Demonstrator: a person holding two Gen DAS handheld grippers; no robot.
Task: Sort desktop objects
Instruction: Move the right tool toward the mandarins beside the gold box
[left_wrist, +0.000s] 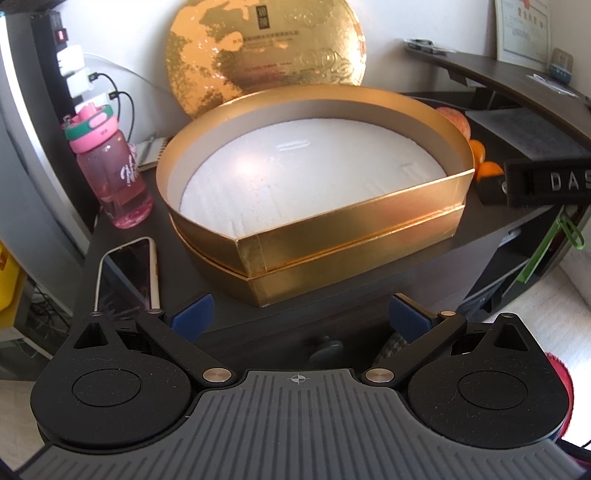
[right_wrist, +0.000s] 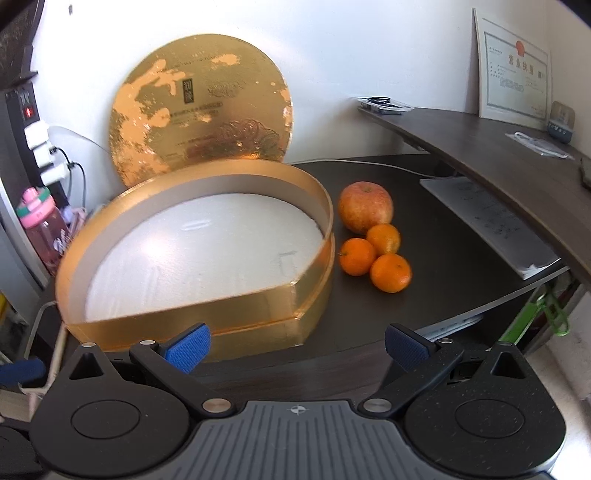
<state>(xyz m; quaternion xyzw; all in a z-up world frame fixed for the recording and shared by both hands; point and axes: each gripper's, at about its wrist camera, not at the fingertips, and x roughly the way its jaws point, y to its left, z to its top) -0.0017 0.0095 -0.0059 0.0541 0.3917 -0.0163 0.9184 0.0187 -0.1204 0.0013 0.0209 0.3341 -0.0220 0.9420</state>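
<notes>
Dark table (right_wrist: 424, 206), white wall behind.
- Gold box (right_wrist: 258, 302): centre, open, white liner bare; lid (right_wrist: 199, 107) leans on the wall.
- Apple (right_wrist: 365, 212), three oranges (right_wrist: 375, 254): right of box, loose; may roll off the near edge if nudged.
- Phone (left_wrist: 129, 273), pink bottle (left_wrist: 114, 173): left of box, tight gap; bottle could tip.
- Left claw (left_wrist: 299, 314), right claw (right_wrist: 297, 345): both spread apart, empty, near the front edge.
- Open room: lower right of table.
</notes>
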